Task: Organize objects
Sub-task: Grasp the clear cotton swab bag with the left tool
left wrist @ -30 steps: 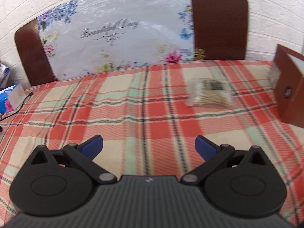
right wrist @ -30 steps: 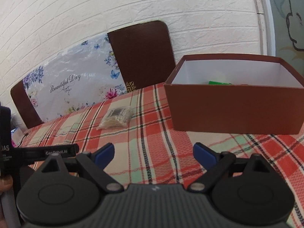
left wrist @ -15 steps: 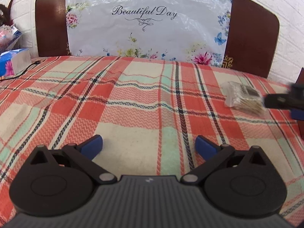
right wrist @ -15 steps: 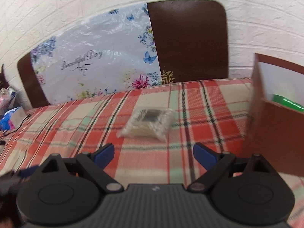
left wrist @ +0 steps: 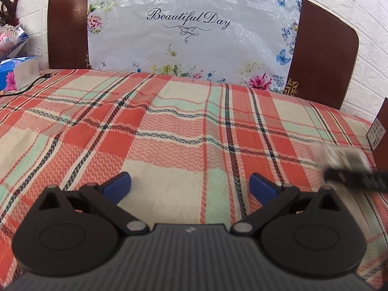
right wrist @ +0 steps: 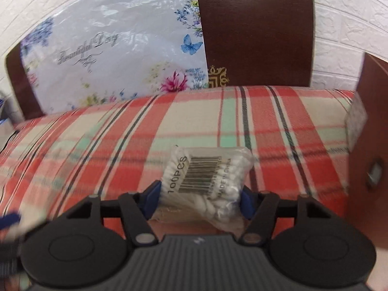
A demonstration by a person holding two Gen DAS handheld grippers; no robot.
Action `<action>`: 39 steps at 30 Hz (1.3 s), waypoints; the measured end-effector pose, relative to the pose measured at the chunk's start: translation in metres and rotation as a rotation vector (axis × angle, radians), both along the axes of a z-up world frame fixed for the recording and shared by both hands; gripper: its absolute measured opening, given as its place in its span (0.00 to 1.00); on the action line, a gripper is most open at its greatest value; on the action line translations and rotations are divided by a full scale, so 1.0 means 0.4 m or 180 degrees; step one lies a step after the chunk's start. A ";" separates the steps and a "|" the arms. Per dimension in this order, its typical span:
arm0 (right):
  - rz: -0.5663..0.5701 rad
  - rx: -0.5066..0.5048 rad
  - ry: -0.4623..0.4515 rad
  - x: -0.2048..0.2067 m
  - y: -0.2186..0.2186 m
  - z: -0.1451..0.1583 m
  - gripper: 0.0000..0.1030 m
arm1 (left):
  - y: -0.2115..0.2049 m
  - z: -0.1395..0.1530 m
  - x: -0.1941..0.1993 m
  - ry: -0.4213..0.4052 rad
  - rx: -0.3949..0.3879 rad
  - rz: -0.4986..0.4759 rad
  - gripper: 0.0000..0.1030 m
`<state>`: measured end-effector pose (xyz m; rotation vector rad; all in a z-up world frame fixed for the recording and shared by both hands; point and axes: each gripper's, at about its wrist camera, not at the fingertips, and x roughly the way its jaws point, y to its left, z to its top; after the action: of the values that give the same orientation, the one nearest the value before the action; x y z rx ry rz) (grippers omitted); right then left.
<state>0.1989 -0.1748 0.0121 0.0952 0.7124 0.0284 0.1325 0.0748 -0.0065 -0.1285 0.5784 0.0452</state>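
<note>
A clear bag of cotton swabs (right wrist: 206, 177) with a barcode label lies on the plaid cloth (right wrist: 218, 126). My right gripper (right wrist: 200, 196) is closing around it, and both blue pads touch the bag's sides. A brown cardboard box (right wrist: 371, 145) stands just right of it. The left wrist view shows the same bag (left wrist: 339, 155), blurred, at the right edge, with a black arm of the right gripper (left wrist: 356, 180) and the box's corner (left wrist: 382, 126). My left gripper (left wrist: 190, 184) hangs open over bare cloth with nothing between its fingers.
A dark brown headboard (left wrist: 322, 55) rises behind the bed, partly covered by a floral plastic sheet (left wrist: 189, 36) reading "Beautiful Day". A blue tissue pack (left wrist: 17, 75) and a black cable (left wrist: 29, 84) lie at the far left. The white brick wall is behind.
My right gripper swung left away from the box, came down to the swab bag, and its jaws drew in onto the bag's sides. The left gripper levelled out and stayed open.
</note>
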 end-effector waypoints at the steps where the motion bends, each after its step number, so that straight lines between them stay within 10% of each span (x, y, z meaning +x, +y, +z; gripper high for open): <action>1: 0.0066 -0.0020 0.0015 -0.049 -0.009 0.005 0.61 | -0.001 0.000 0.001 0.0004 0.0011 0.0000 1.00; 8: -0.0025 0.0040 0.0090 -0.362 -0.126 0.032 0.62 | -0.020 0.001 0.005 0.0092 0.0164 0.0000 1.00; 11: -0.0286 0.0231 0.0036 -0.443 -0.175 0.042 0.85 | -0.045 0.020 0.004 0.0302 0.0222 0.0057 1.00; 15: -0.0348 0.0269 -0.0041 -0.496 -0.213 0.047 0.85 | -0.131 0.084 -0.084 0.0427 -0.0546 -0.0593 0.99; 21: -0.0086 0.0075 -0.0174 -0.520 -0.192 0.057 0.88 | -0.347 0.138 -0.193 0.0785 -0.0487 -0.1793 0.99; 27: -0.0011 -0.0091 -0.0200 -0.518 -0.192 0.041 0.92 | -0.418 0.056 -0.172 0.1534 -0.0721 -0.1909 0.95; 30: 0.0027 -0.0095 -0.0170 -0.494 -0.196 0.028 0.90 | -0.453 0.060 -0.165 0.1467 -0.0609 -0.1934 0.83; 32: 0.0131 -0.0037 -0.0108 -0.475 -0.194 0.014 0.70 | -0.482 0.070 -0.159 0.1465 -0.0568 -0.2028 0.62; 39: -0.0133 -0.0204 -0.0680 -0.477 -0.219 0.096 0.69 | -0.556 0.229 -0.149 0.0928 -0.0457 -0.2285 0.57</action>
<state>0.0079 -0.2623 0.0506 0.0449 0.4973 -0.0240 0.0729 -0.1474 0.0849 -0.0476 0.8917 -0.6851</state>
